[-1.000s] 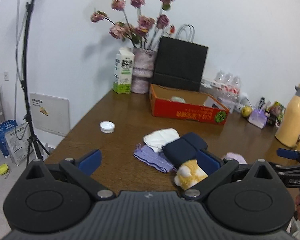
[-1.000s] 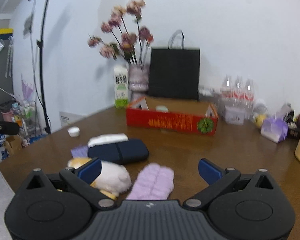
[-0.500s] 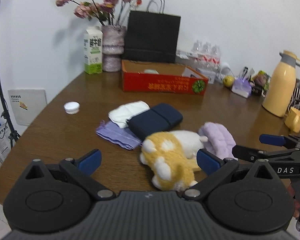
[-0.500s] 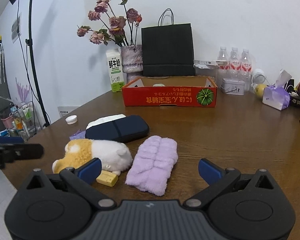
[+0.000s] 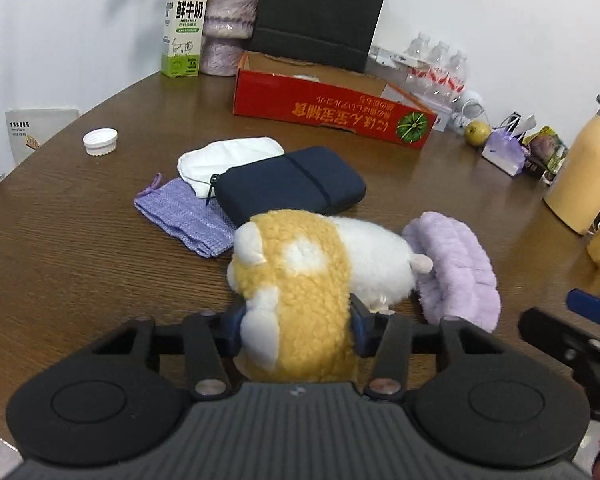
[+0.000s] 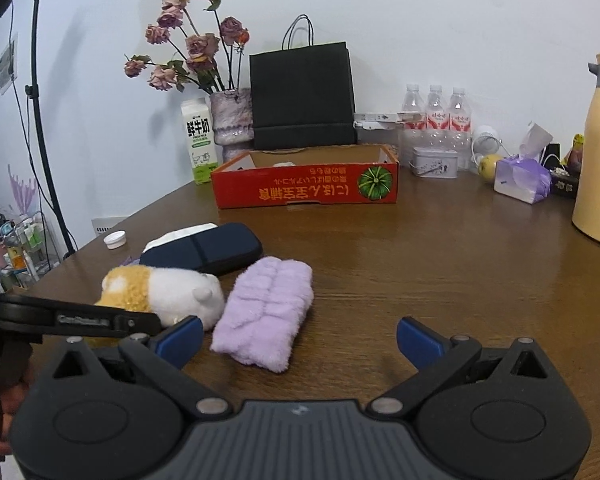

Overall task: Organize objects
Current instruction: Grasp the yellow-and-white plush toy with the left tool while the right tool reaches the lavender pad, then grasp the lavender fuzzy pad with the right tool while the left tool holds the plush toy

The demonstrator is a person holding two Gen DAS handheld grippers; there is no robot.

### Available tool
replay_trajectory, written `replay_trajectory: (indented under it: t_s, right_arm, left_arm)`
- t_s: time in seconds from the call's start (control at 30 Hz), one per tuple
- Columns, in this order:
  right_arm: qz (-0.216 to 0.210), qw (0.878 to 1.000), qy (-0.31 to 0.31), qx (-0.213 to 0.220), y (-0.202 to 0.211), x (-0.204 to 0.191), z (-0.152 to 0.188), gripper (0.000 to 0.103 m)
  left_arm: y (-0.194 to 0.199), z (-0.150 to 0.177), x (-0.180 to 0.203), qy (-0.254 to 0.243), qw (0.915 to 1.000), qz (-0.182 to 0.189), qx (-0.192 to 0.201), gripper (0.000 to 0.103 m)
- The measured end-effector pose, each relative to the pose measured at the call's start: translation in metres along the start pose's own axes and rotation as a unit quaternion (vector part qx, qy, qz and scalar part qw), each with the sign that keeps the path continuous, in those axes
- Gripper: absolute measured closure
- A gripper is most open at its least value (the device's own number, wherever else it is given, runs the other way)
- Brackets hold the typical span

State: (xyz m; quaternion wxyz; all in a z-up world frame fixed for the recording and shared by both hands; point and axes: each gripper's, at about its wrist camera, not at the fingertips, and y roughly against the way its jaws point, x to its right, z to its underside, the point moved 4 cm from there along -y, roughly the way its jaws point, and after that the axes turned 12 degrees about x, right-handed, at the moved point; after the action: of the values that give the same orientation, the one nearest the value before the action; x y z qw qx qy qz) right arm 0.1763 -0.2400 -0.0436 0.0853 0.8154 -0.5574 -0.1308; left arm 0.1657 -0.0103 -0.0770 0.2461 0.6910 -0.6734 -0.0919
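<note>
My left tongs (image 5: pixel 296 320): jaws closing, pads pressed into both sides of the yellow-and-white plush toy (image 5: pixel 300 280), which lies on the tabletop (image 5: pixel 80 260) against the purple fluffy cloth (image 5: pixel 456 264). My right tongs (image 6: pixel 300 338): spread wide, gripping nothing, above bare wood beside that cloth.

Even, soft indoor light is filling both views, and the glossy brown wooden tabletop (image 6: pixel 440 264) is reflecting pale sheen. The dried pink roses (image 6: pixel 188 44) are casting a faint shadow on the white wall (image 6: pixel 440 20). Fisheye curvature is bending edges, corners are vignetting dark, and focus is staying sharp.
</note>
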Motion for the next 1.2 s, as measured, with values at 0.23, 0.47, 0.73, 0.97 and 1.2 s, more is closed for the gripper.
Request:
replay_trajectory:
  t_s: [0.23,0.47,0.73,0.97,1.2]
  right_arm:
    - [-0.005,1.000,0.000,-0.013,-0.012,-0.003,0.005,0.000]
    - [-0.012,0.999,0.007,-0.030,-0.029,-0.013,0.012,0.000]
    - [-0.013,0.999,0.008,-0.039,-0.041,-0.012,0.015,0.000]
    - [-0.020,0.999,0.005,-0.042,-0.050,-0.012,0.012,0.000]
    - [-0.026,0.998,0.020,-0.052,-0.065,-0.022,0.008,0.001]
  left_arm:
    - [0.036,-0.017,-0.018,0.004,0.9984,-0.009,0.056,0.054]
    - [0.056,-0.025,-0.040,0.005,0.9970,-0.027,0.073,0.054]
    - [0.067,-0.028,-0.069,0.025,0.9953,-0.047,0.081,0.054]
    - [0.075,-0.029,-0.098,0.035,0.9926,-0.084,0.080,0.054]
    - [0.084,-0.033,-0.105,0.030,0.9912,-0.096,0.087,0.054]
